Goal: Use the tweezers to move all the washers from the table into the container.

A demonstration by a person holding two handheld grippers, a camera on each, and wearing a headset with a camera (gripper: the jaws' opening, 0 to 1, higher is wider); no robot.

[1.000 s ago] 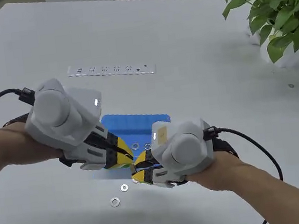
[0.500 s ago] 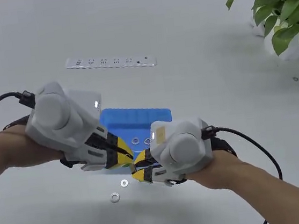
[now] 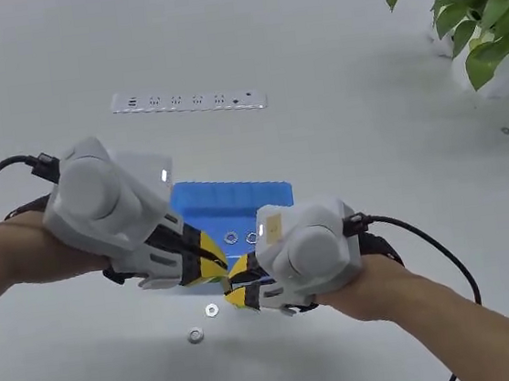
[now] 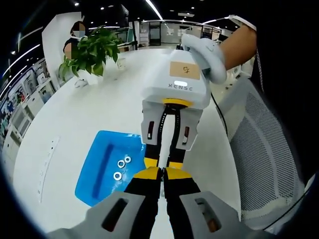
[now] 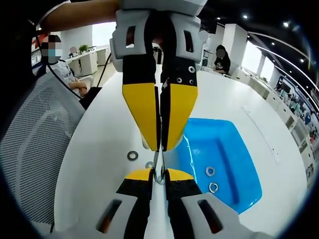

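A blue container [image 3: 237,202] sits on the white table with washers [image 3: 231,239] in it; three washers [image 4: 121,163] show in the left gripper view. Two loose washers [image 3: 212,310] lie on the table just in front of it, also seen as washers [image 5: 132,156] in the right gripper view. My left gripper [image 3: 215,261] and right gripper [image 3: 237,295] meet tip to tip above the container's near edge. Thin metal tweezers [image 5: 159,167] run between the shut jaws of the left gripper [image 5: 160,147] and into the shut right gripper [image 5: 159,175].
A white power strip [image 3: 189,101] lies beyond the container. A potted plant [image 3: 482,8] stands at the far right. Cables trail from both grippers. A mesh chair [image 5: 45,139] stands off the table's near side.
The head camera has tilted slightly. Both grippers stay joined at the tweezers, and the washers keep their places.
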